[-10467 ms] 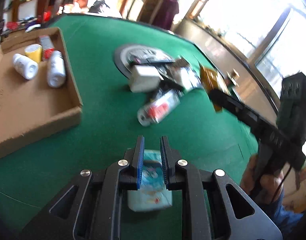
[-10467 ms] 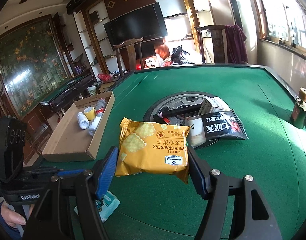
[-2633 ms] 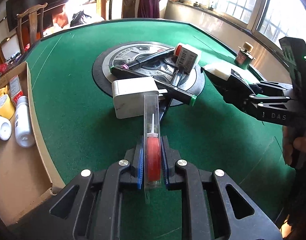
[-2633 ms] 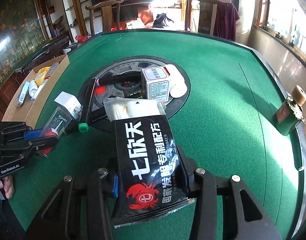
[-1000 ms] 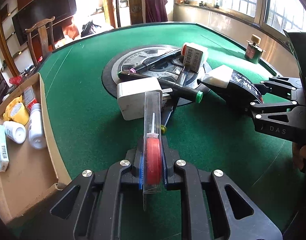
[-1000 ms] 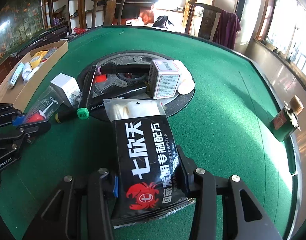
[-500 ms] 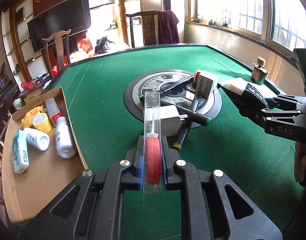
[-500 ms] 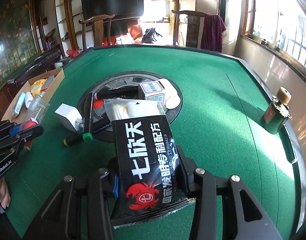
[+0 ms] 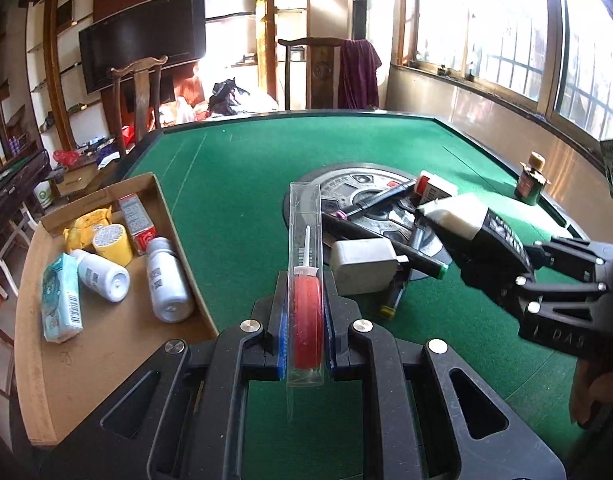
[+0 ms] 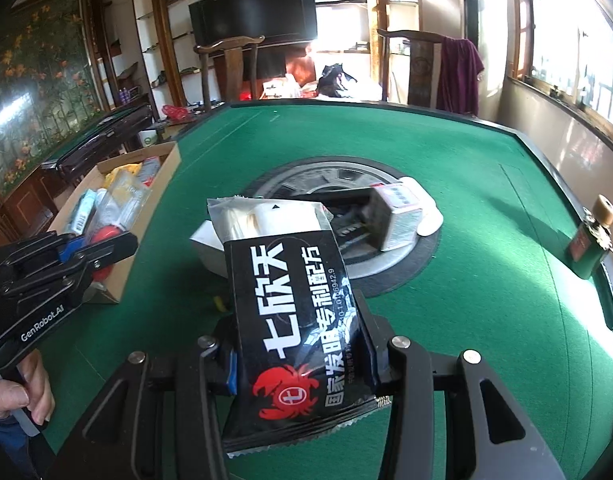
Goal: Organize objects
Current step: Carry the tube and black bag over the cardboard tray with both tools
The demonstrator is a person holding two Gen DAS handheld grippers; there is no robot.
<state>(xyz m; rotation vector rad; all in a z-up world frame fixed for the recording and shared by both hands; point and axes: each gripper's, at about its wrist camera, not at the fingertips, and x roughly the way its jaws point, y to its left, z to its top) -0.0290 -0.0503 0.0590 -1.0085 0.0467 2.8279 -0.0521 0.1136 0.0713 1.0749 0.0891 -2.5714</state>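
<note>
Tabletop (image 9: 234, 184): green felt, with a grey-and-black round centre plate (image 9: 358, 184). Cardboard box (image 9: 106, 344): plain brown. Clear case (image 9: 305, 280): transparent, red part inside. Snack packet (image 10: 298, 320): black with white characters, red crab emblem, clear top. Fingers (image 9: 283, 336): black with blue pads. Two bottles (image 9: 166, 284): white. Tape roll (image 9: 110, 242): yellow.

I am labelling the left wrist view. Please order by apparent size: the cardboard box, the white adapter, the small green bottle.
1. cardboard box, clearly largest
2. white adapter
3. small green bottle, smallest, though it stands farthest from the camera, so its true size is unsure
</note>
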